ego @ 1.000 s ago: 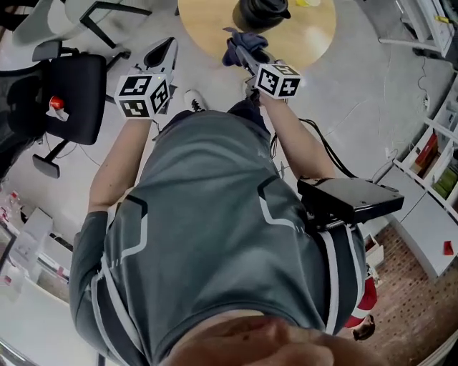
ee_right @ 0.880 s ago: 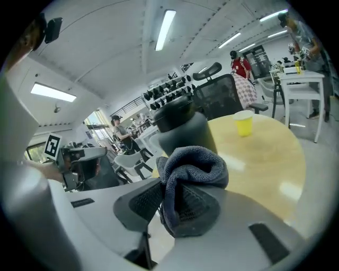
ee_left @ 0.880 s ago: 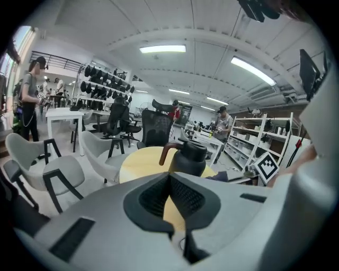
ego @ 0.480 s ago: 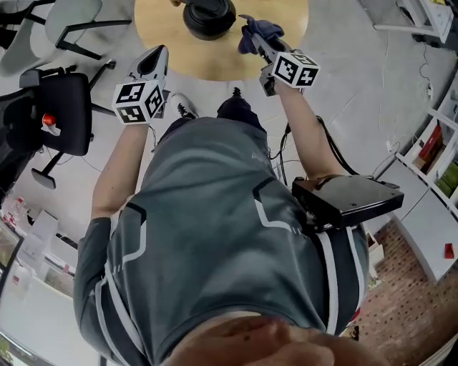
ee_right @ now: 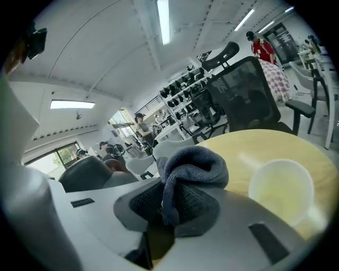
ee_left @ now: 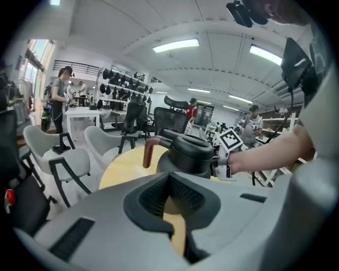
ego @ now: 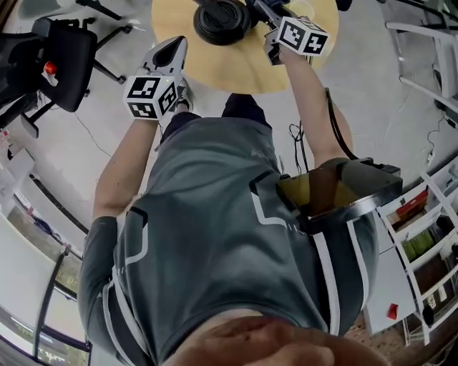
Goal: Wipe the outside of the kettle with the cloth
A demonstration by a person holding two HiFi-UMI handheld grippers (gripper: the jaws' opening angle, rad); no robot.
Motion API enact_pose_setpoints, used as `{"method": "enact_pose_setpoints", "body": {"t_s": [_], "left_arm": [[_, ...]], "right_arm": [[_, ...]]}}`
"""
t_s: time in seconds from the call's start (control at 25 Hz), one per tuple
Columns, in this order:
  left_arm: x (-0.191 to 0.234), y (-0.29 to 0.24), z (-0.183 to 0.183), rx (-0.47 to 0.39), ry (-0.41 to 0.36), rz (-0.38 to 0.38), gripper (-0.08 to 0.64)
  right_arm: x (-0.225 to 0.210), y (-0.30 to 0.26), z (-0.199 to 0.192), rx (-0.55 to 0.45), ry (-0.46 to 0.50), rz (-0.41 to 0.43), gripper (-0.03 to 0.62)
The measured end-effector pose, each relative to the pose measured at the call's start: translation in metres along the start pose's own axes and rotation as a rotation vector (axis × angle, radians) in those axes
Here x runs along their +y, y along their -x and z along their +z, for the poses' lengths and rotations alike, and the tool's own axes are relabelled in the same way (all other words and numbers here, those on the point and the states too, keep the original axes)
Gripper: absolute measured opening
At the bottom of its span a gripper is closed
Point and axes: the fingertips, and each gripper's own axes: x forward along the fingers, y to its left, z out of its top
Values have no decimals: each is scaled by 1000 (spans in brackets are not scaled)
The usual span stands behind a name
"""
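The kettle [ego: 222, 18] is stood on the round tabletop [ego: 300, 71], at the 12 o'clock edge of the head view, with its lid on and its brown handle turned away from the right gripper [ego: 262, 10]. The cloth [ee_right: 193, 169] is clamped in a bunch between that gripper's jaws, which are held at about 3 o'clock of the kettle, near its wall; whether cloth and kettle touch cannot be told. A wad is left proud of the jaws, so that fabric rather than plastic can be pressed on the kettle. The left gripper [ego: 170, 51] is held at 7 o'clock of the kettle, over the tabletop's near edge, its jaws together on nothing. It is judged to be placed ready to steady the kettle. A pale cup [ee_right: 278, 185] is seen just beyond the cloth.
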Motion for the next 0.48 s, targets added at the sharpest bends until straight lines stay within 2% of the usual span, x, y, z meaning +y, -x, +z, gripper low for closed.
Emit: {"method": "enact_pose_setpoints", "body": {"t_s": [0.12,0.2,0.28,0.36,0.48], "left_arm": [[-1,8,22,-78,15,55,8],[-15,16,52,-153,-12,38,8],[-36,15,83,-199,-80,-10,8],[-54,3,98,-179,-144,-60,8],[-61,-26,92,-74,-206,-80,8]], "right_arm": [[-1,-28,-1,41,12,44,77],[1,-36,-4,66,30,64,77],[3,-40,-8,80,38,76,77],[3,-43,-11,87,32,83,77],[4,-46,-14,93,18,98,77]]}}
